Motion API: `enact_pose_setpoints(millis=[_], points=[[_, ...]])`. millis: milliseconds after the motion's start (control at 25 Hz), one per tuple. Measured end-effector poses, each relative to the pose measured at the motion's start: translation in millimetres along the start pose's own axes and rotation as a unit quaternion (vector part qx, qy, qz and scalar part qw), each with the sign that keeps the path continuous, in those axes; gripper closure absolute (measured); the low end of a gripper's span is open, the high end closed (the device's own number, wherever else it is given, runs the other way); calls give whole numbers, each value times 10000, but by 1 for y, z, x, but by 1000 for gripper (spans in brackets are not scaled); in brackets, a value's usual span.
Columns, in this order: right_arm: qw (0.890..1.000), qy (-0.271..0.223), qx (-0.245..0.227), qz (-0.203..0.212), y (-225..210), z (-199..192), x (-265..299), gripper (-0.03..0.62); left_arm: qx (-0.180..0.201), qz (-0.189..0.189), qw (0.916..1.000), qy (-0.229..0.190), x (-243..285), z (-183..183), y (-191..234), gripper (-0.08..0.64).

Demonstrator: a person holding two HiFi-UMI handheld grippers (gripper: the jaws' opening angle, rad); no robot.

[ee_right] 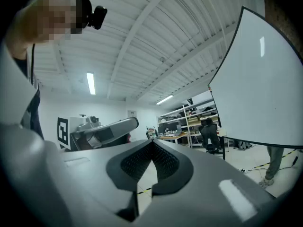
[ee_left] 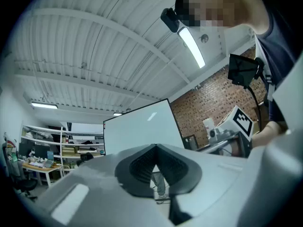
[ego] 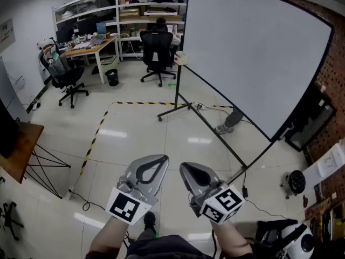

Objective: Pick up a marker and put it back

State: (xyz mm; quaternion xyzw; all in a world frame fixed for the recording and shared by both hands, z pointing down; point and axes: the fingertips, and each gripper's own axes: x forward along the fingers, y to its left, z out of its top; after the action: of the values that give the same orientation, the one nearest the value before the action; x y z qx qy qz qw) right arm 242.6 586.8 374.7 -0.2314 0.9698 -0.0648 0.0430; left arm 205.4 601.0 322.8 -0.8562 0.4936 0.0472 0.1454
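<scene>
A large whiteboard (ego: pixel 253 53) on a black wheeled stand (ego: pixel 178 109) stands ahead and to the right. I can make out no marker in any view. A small pale object (ego: pixel 181 58) hangs at the board's left edge, too small to identify. My left gripper (ego: pixel 163 158) is held low in front of me, well short of the board. Its jaws meet at the tips with nothing between them. My right gripper (ego: pixel 184 167) is beside it, also shut and empty. The left gripper view has its tips (ee_left: pixel 155 146) pointing up toward the whiteboard (ee_left: pixel 137 129). The right gripper view has its tips (ee_right: pixel 152 142) left of the whiteboard (ee_right: pixel 265 89).
Black-and-yellow tape (ego: pixel 97 134) marks the tiled floor. Office chairs (ego: pixel 67 77) and desks (ego: pixel 91 45) stand at the back, where a person sits (ego: pixel 159 42). A wooden table (ego: pixel 19 147) is at left. Cables (ego: pixel 81 198) cross the floor, and a brick wall (ego: pixel 331 74) is at right.
</scene>
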Motion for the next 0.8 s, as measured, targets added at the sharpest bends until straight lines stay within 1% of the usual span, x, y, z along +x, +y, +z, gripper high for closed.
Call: enact_pose_setpoints(millis=[280, 440, 560, 680, 800], points=[[9995, 79, 4, -309, -36, -10, 64, 592, -218, 81, 9997, -66, 13, -30, 82, 560], [9986, 113, -18, -515, -57, -6, 116, 592, -301, -15, 9995, -125, 27, -41, 141, 560], [9981, 106, -66, -596, -71, -2, 156, 592, -312, -114, 9993, -182, 40, -48, 182, 560], [9976, 56, -122, -685, -86, 1, 188, 592, -276, -229, 9992, -182, 54, -57, 213, 560], [9972, 100, -158, -721, -104, 3, 216, 592, -312, -254, 9990, -198, 68, -68, 240, 560]])
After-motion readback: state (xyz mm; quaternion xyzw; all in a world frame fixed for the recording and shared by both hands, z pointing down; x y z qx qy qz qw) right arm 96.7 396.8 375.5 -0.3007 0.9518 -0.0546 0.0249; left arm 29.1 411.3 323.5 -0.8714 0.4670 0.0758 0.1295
